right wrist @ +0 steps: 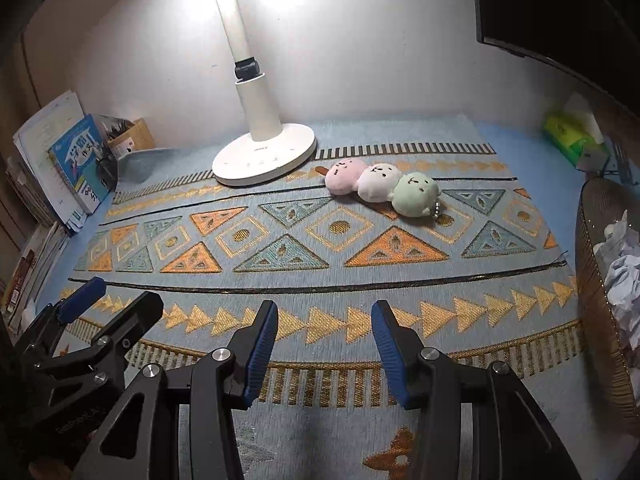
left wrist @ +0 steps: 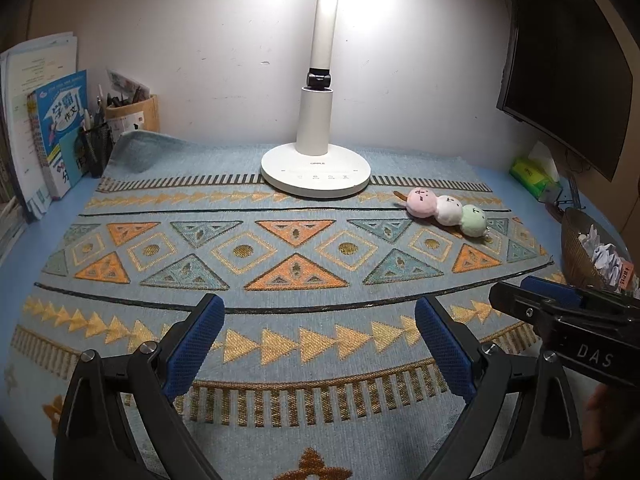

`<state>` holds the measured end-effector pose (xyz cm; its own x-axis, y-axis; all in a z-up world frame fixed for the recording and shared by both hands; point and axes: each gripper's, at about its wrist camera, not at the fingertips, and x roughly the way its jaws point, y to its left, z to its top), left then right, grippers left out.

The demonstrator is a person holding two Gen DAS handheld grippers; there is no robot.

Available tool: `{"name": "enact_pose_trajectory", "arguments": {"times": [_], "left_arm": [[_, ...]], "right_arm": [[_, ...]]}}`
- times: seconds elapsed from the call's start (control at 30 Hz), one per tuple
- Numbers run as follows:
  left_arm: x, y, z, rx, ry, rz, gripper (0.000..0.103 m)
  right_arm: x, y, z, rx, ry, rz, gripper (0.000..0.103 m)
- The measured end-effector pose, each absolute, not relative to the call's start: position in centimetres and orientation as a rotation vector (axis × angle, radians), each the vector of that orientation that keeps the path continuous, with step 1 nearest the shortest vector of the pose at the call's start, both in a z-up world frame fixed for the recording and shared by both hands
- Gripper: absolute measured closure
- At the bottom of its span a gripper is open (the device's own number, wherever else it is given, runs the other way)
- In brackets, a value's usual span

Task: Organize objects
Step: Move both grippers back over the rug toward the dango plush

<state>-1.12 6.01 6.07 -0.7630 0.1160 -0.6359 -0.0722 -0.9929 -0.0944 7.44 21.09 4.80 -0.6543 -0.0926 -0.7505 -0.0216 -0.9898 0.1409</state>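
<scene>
Where the lamp base [left wrist: 316,172] reads OPPLE, jaws gape.

Both wrist views angled down, side by side, sharing patterned mat [left wrist: 296,240] and lamp [right wrist: 264,160].

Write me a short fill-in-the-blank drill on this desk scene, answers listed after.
1. The plush dumpling skewer has a pink, a white and a ____ ball.
2. It lies on the patterned mat beside the base of the ____.
3. The mesh basket holds crumpled ____.
4. Both tongs, left and right, hold ____.

Answers: green; lamp; paper; nothing
</scene>
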Motion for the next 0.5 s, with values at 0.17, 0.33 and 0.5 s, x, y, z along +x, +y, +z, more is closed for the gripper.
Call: {"name": "enact_pose_trajectory", "arguments": {"times": [0.17, 0.33, 0.5], "left_arm": [[-1.4, 5.5, 5.3, -1.054, -0.138, 2.861, 0.007], [-1.2, 4.4, 4.8, -1.069, -0.194, 2.941, 0.007], [-1.4, 4.9, 4.5, -1.087, -0.155, 2.942, 0.007]], "right_arm": [[6.8, 21.4, 3.3, 1.334, -0.205, -2.816, 0.042], [6.9, 22.0, 2.3, 1.315, -0.206, -2.853, 0.038], [6.7, 22.0, 1.9, 1.354, -0.206, -2.871, 0.032]]}}
